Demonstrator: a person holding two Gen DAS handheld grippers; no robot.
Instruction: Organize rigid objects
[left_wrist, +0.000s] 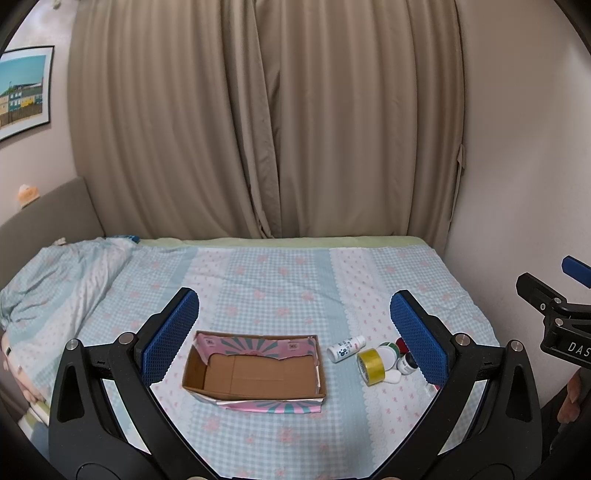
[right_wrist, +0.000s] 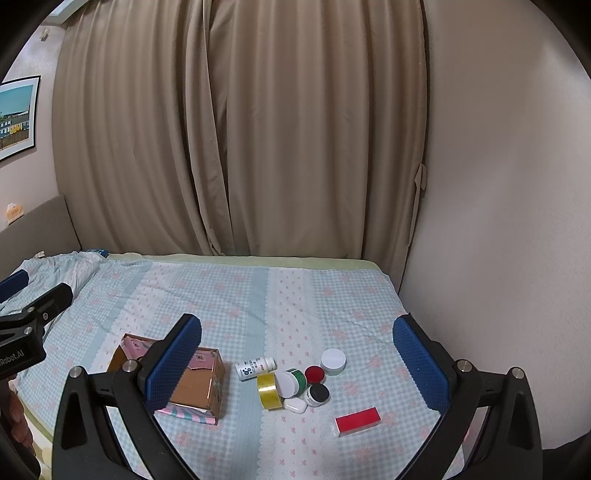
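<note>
An empty open cardboard box (left_wrist: 255, 373) lies on the bed; it also shows in the right wrist view (right_wrist: 195, 384). To its right is a cluster: a white bottle on its side (right_wrist: 255, 368), a yellow tape roll (right_wrist: 269, 390), a green-and-white jar (right_wrist: 291, 382), a red-lidded jar (right_wrist: 314, 374), a white jar (right_wrist: 333, 361), a black-lidded jar (right_wrist: 316, 394), a small white case (right_wrist: 295, 405) and a red box (right_wrist: 357, 421). My left gripper (left_wrist: 293, 332) is open and empty above the box. My right gripper (right_wrist: 297, 354) is open and empty above the cluster.
The bed has a blue checked sheet (right_wrist: 240, 295) with a rumpled duvet (left_wrist: 62, 273) at the left. Beige curtains (left_wrist: 266, 122) hang behind the bed. A wall (right_wrist: 498, 221) bounds the right side. A headboard (left_wrist: 48, 210) stands at the left.
</note>
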